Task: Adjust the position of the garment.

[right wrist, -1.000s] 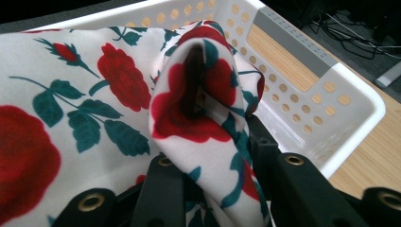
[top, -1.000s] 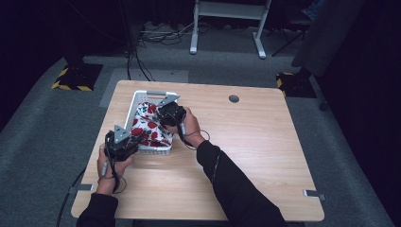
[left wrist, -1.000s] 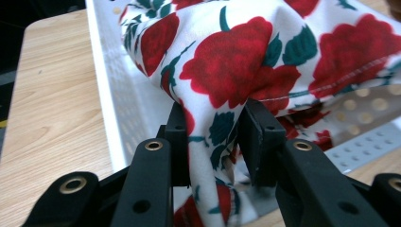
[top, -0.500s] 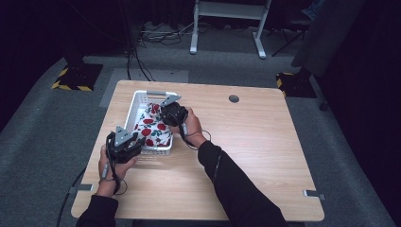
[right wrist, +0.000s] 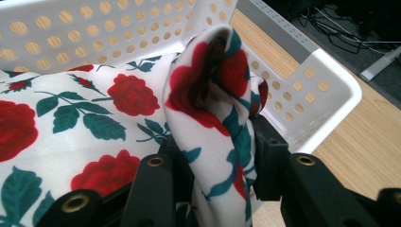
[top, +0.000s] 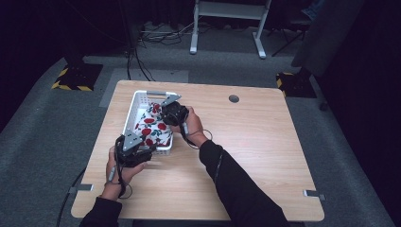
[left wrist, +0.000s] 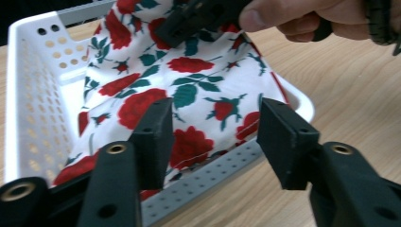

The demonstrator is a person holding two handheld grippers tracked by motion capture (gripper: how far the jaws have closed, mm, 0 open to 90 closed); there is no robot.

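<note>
Item: rose-print cloth (top: 152,126), lying in white perforated basket (top: 134,109) on tabletop (top: 246,142), one edge draped over the near rim. Soft, light, limp; best pinched at a bunched fold. Right hand-held gripper (right wrist: 218,156) clamps such a fold. Left hand-held gripper (left wrist: 213,137) has just been opening, nothing held

Table evenly lit amid dark surroundings; both close views sharp, nearest parts soft.

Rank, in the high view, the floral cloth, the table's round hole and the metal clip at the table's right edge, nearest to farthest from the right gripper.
1. Floral cloth, pinched in the right gripper.
2. Round hole, toward the far edge.
3. Metal clip, near right edge.
</note>
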